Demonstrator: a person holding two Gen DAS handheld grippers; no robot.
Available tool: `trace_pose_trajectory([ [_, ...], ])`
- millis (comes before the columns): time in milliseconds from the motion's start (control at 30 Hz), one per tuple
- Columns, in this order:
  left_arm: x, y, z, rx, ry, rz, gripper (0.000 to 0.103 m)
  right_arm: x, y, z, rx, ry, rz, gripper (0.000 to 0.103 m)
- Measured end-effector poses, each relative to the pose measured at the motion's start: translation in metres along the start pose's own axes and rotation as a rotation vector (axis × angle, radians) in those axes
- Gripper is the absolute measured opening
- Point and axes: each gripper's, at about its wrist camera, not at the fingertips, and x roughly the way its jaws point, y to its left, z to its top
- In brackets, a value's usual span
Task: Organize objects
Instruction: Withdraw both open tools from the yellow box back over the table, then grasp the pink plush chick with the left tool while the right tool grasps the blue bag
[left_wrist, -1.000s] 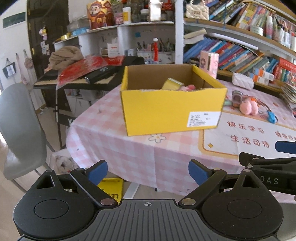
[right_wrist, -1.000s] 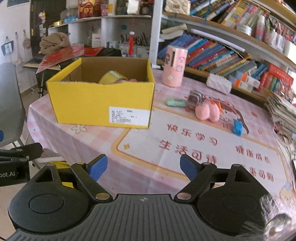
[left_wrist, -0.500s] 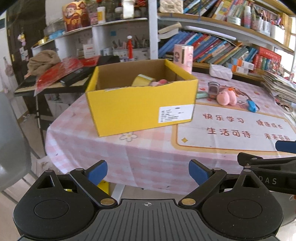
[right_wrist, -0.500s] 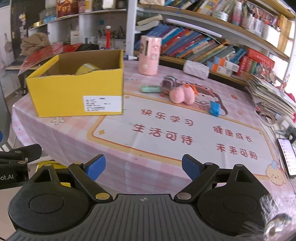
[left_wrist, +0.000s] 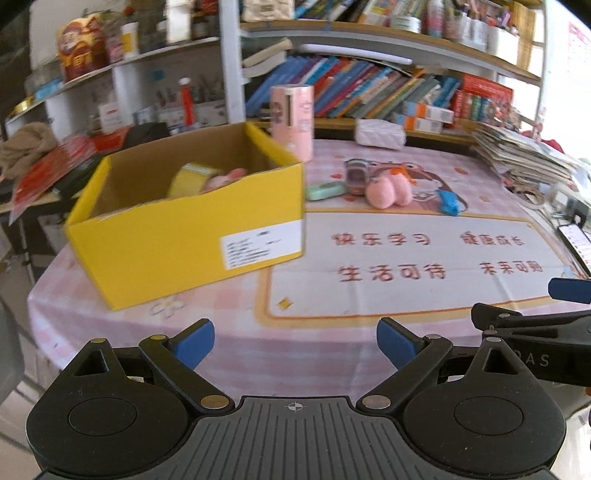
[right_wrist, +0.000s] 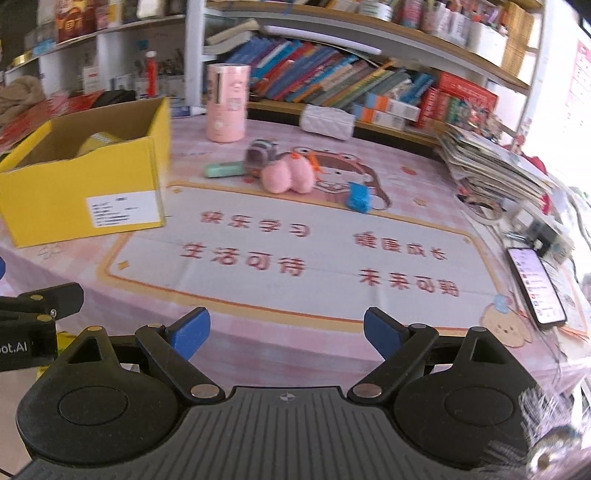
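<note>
Approach for next pick: both jaws wide open, empty.
We aim the right gripper (right_wrist: 286, 334) at the pink plush (right_wrist: 290, 177), upper centre, keeping the left gripper (left_wrist: 295, 343) clear of the yellow box (left_wrist: 184, 221).

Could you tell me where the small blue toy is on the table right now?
In the right wrist view the small blue toy lies right of centre on the table mat, just right of the pink plush.

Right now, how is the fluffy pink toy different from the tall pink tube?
The pink toy is soft and lumpy; the pink tube is smooth and straight-sided. The toy lies low on the tablecloth; the tube stands upright. The toy sits nearer the middle; the tube is farther back, by the shelves. Both are pink.
</note>
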Motion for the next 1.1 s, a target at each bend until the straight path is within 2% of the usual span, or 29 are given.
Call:
trace_pose_trajectory([
  [367, 0.028, -0.026, 0.029, 0.018, -0.015, -0.019, 0.096, 0.025, -0.034, 0.025, 0.021, -0.008, -0.029, 0.09],
  [900, 0.082, -0.069, 0.07, -0.024, 0.003, -0.006, 0.096, 0.09, -0.083, 0.073, -0.013, 0.011, 0.006, 0.09],
  [1000, 0.092, -0.079, 0.076, -0.022, 0.013, -0.001, 0.096, 0.102, -0.094, 0.079, -0.021, 0.015, 0.019, 0.087],
  [1100, 0.101, -0.088, 0.08, -0.019, 0.024, 0.015, 0.096, 0.115, -0.104, 0.086, -0.017, 0.024, 0.044, 0.077],
])
